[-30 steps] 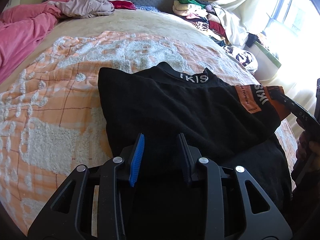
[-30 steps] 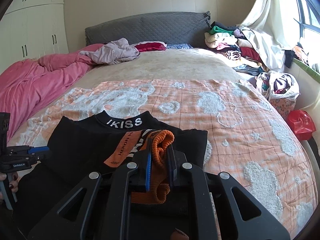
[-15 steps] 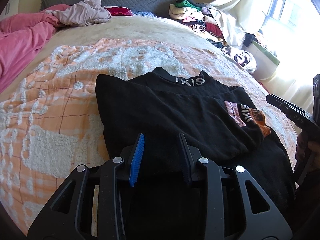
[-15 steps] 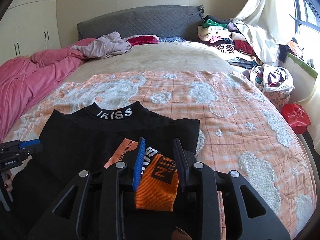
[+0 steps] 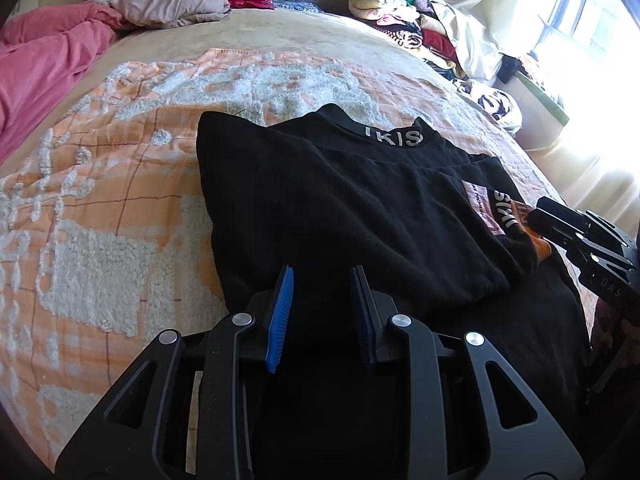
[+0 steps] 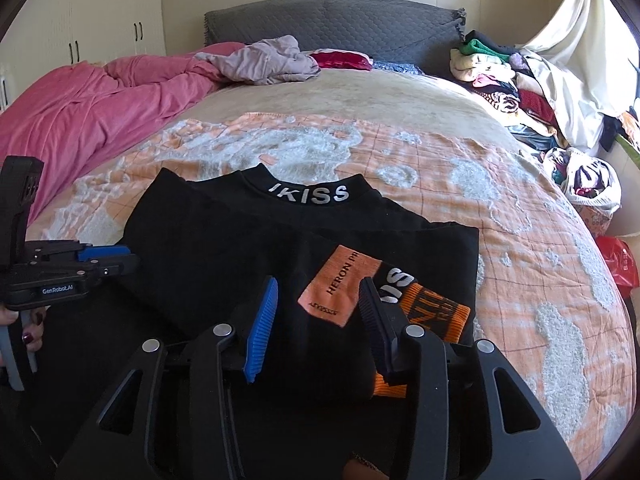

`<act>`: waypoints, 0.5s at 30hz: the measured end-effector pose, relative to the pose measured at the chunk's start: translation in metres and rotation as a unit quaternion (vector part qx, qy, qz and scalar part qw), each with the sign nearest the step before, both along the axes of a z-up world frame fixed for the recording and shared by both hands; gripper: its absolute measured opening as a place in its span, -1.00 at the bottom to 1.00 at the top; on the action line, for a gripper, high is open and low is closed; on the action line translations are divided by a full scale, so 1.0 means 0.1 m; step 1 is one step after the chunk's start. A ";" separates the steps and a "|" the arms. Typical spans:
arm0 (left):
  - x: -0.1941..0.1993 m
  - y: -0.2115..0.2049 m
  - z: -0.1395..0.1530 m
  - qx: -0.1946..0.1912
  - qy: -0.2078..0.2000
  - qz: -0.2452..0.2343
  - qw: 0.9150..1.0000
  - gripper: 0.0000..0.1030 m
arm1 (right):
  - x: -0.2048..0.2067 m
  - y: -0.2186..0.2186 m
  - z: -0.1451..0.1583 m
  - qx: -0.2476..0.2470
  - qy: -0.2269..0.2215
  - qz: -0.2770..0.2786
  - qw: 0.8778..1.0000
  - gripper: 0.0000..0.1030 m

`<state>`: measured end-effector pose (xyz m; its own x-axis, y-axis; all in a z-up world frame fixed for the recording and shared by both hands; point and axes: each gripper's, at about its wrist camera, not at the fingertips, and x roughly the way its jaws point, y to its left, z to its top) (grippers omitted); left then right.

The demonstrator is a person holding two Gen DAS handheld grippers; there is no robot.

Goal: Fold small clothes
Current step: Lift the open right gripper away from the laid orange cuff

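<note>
The black top (image 6: 248,256) lies in the lower middle of both views on the orange blanket (image 6: 520,216) of the bed, collar toward the headboard. Both sleeves look already folded across the body; the orange cuff (image 6: 436,312) rests at lower right of centre in the right wrist view. The right gripper (image 6: 320,320) has its fingers apart and opening over that cuff, pressing nothing. The left gripper (image 5: 322,312) hovers low over the hem, fingers slightly apart and closing, no cloth visibly pinched. Folding hem to collar seems left
</note>
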<state>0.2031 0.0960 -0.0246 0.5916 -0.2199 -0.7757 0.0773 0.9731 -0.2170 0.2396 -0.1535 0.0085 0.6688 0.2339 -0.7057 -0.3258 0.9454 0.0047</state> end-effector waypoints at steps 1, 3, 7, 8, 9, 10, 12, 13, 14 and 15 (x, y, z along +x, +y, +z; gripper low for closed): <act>-0.01 -0.01 0.00 0.001 -0.001 0.000 1.000 -0.57 | 0.01 0.01 -0.02 0.000 0.006 0.002 1.000 -0.16; -0.01 -0.01 -0.01 0.003 -0.001 0.001 1.000 -0.57 | 0.03 -0.01 -0.07 0.002 0.018 0.000 1.000 -0.16; -0.02 -0.01 -0.01 -0.002 0.000 0.004 1.000 -0.57 | 0.11 -0.05 -0.23 -0.018 0.054 -0.012 0.998 -0.16; -0.02 -0.01 -0.01 -0.002 0.001 0.004 1.000 -0.57 | 0.13 -0.07 -0.29 -0.025 0.066 -0.019 0.997 -0.16; -0.03 -0.01 -0.01 -0.002 0.001 0.004 1.000 -0.57 | 0.15 -0.09 -0.33 -0.027 0.077 -0.019 0.996 -0.16; -0.03 -0.01 -0.01 -0.002 0.001 0.003 1.000 -0.57 | 0.16 -0.10 -0.38 -0.030 0.087 -0.020 0.996 -0.16; -0.03 -0.01 -0.01 -0.001 0.002 0.002 1.000 -0.57 | 0.14 -0.10 -0.41 -0.041 0.086 -0.017 0.995 -0.16; -0.04 -0.01 -0.01 -0.001 0.003 0.002 1.000 -0.57 | 0.13 -0.09 -0.42 -0.047 0.085 -0.016 0.995 -0.16; -0.04 -0.01 -0.01 0.000 0.003 0.003 1.000 -0.57 | 0.12 -0.09 -0.43 -0.050 0.084 -0.017 0.995 -0.16; -0.04 -0.01 -0.01 -0.001 0.004 0.003 1.000 -0.57 | 0.11 -0.09 -0.43 -0.049 0.085 -0.018 0.995 -0.16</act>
